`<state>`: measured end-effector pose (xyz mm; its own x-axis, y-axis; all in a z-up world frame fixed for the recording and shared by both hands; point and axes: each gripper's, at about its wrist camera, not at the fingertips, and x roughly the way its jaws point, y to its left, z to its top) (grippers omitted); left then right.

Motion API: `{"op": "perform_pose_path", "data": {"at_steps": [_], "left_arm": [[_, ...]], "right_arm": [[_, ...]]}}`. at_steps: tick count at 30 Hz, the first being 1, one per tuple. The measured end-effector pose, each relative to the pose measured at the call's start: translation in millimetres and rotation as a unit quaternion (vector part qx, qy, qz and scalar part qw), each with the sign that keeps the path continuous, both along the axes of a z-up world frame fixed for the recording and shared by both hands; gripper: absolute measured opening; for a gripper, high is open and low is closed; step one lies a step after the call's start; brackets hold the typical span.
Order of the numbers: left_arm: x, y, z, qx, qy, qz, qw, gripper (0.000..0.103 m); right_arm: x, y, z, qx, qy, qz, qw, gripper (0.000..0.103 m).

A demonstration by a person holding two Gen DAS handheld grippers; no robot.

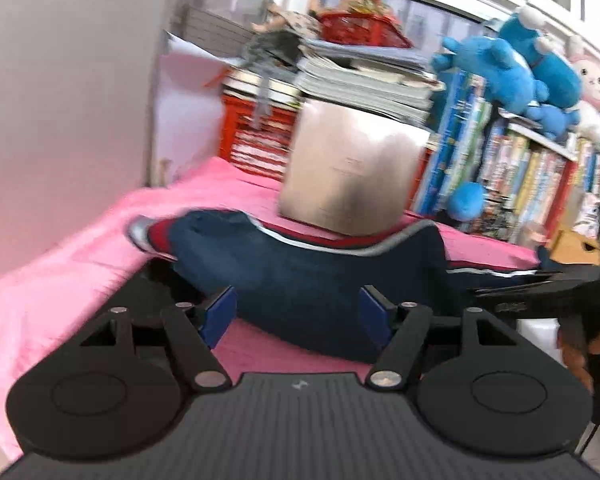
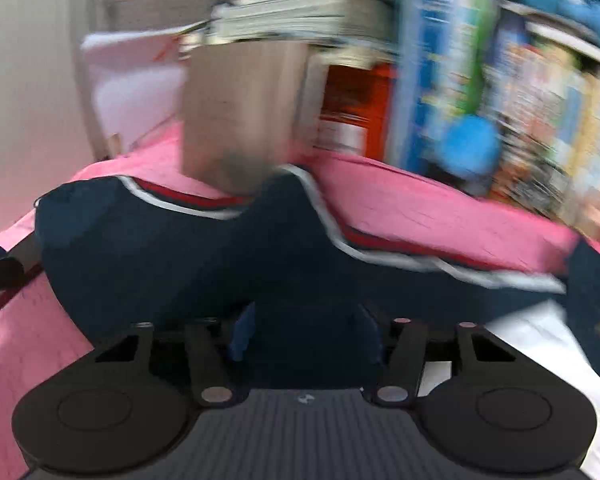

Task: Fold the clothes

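Observation:
A navy garment [image 1: 308,276] with red and white trim lies on a pink cloth-covered surface [image 1: 72,264]. My left gripper [image 1: 296,316] is open, its blue pads [image 1: 220,312] wide apart on either side of the garment's near edge. In the right wrist view the same navy garment [image 2: 204,256] spreads across the pink cloth [image 2: 432,212]. My right gripper [image 2: 306,336] is open with navy fabric bunched between its blue pads [image 2: 242,336]. The right gripper's black body also shows at the right edge of the left wrist view [image 1: 540,288].
A shiny metal box [image 1: 352,168] stands on the pink cloth just behind the garment. Behind it are stacked magazines [image 1: 364,80], a bookshelf of colourful books [image 1: 520,172] and blue plush toys [image 1: 512,64]. A pale wall [image 1: 60,80] runs along the left.

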<state>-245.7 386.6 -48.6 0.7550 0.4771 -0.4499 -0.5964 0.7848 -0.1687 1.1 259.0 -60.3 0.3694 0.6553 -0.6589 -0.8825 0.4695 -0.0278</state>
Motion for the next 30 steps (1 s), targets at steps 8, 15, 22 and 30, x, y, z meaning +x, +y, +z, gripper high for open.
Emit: {"op": "perform_pose_path", "data": {"at_steps": [8,15,22,30], "left_arm": [[-3,78,18,-0.004,0.031,0.072,0.9969,0.084],[39,148,-9,-0.141,0.06,0.055,0.9866,0.086],[77,141,-30,-0.102,0.127,0.088,0.9827,0.046],[82,125,-9,0.106,0.174,0.179,0.9625,0.023]], "right_arm": [[-38,40,-1,-0.008,-0.055,0.084,0.995,0.057],[-28,-49,32,0.041,-0.129,0.004,0.991,0.074],[15,-167,38,0.033,-0.146,-0.175,0.973,0.079],[42,-266,29,0.001,-0.127,-0.321,0.939,0.079]]}}
